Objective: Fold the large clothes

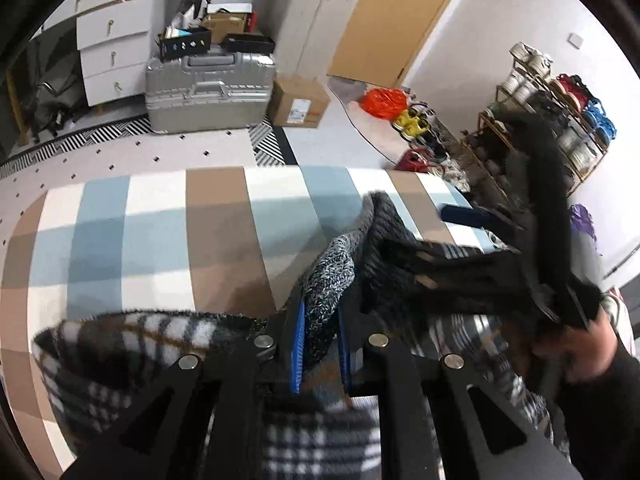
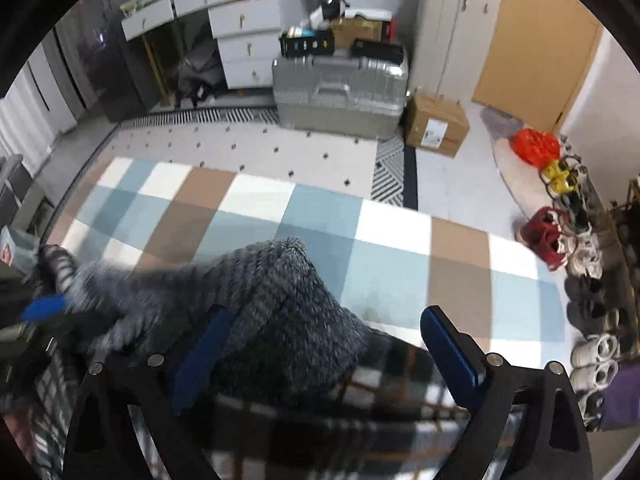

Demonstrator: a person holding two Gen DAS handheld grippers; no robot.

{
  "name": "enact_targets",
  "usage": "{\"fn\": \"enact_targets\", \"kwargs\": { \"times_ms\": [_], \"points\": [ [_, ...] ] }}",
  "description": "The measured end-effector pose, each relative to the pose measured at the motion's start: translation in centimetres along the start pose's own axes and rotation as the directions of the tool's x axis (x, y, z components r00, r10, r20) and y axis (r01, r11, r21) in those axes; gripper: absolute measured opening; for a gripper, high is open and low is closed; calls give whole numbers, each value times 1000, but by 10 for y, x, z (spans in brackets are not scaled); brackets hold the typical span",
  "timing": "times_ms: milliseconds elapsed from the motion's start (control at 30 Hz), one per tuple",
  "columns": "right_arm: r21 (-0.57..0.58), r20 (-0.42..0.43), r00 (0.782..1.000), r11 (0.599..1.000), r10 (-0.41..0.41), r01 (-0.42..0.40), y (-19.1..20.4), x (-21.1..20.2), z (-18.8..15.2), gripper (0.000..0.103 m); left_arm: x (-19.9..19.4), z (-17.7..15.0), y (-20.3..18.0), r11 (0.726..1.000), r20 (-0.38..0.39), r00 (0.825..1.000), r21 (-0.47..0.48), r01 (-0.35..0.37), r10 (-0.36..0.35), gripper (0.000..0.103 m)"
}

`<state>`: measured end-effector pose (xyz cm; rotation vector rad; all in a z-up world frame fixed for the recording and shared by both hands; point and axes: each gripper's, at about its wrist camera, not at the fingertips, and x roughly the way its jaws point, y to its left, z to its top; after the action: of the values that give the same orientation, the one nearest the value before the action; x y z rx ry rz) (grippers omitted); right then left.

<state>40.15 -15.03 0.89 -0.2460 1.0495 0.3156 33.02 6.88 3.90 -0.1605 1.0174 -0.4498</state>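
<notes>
A large garment with a grey knit part (image 1: 332, 280) and a black-and-white plaid part (image 1: 120, 344) hangs over the checked table (image 1: 160, 216). My left gripper (image 1: 320, 350) is shut on a fold of the grey knit between its blue pads. My right gripper (image 2: 332, 344) is open, its blue fingers (image 2: 452, 348) spread either side of a raised hump of the grey knit (image 2: 280, 292), with the plaid (image 2: 360, 412) below. The right gripper also shows blurred in the left wrist view (image 1: 460, 216), held by a hand. The left gripper shows blurred at the left in the right wrist view (image 2: 44, 304).
Beyond the table's far edge are a silver case (image 1: 208, 88), a cardboard box (image 1: 298, 100), white drawers (image 1: 116, 48) and a tan door (image 1: 396, 12). Shoes (image 2: 588, 264) and a rack (image 1: 560, 120) line the right side.
</notes>
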Motion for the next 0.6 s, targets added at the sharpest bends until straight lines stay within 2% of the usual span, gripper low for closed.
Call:
{"fn": "enact_targets", "kwargs": {
  "times_ms": [33, 133, 167, 200, 233, 267, 367, 467, 600],
  "points": [
    [4, -20, 1000, 1000, 9, -9, 0, 8, 1, 95, 0, 0, 0, 1000, -1, 1000, 5, 6, -6, 9],
    [-3, -62, 998, 1000, 28, -28, 2, 25, 2, 78, 3, 0, 3, 1000, -7, 1000, -8, 22, -22, 9],
    [1, -66, 997, 999, 43, -43, 1, 26, 2, 57, 3, 0, 4, 1000, -6, 1000, -12, 28, -28, 9],
    [23, -64, 996, 998, 58, -57, -1, 27, 2, 41, 2, -1, 4, 1000, -6, 1000, -7, 26, -26, 9],
    [49, -58, 997, 998, 44, -42, -2, 27, 1, 34, 0, -2, 3, 1000, 1, 1000, 2, 12, -12, 9],
    [45, -48, 998, 998, 38, -36, -3, 23, 1, 12, -1, -1, 3, 1000, 5, 1000, 7, 4, -4, 9],
    [40, -19, 1000, 999, 24, -23, -2, 7, 2, 12, -6, 0, 6, 1000, 11, 1000, -3, -7, 7, 8],
    [-3, 103, 995, 1000, -11, 11, 6, -38, 0, 11, -17, 1, 6, 1000, 29, 1000, -20, -10, 11, 8],
    [-74, 240, 970, 995, -50, 69, 19, -98, -18, 11, -57, -5, -5, 1000, 91, 996, -13, 9, -8, 8]
  ]
}}
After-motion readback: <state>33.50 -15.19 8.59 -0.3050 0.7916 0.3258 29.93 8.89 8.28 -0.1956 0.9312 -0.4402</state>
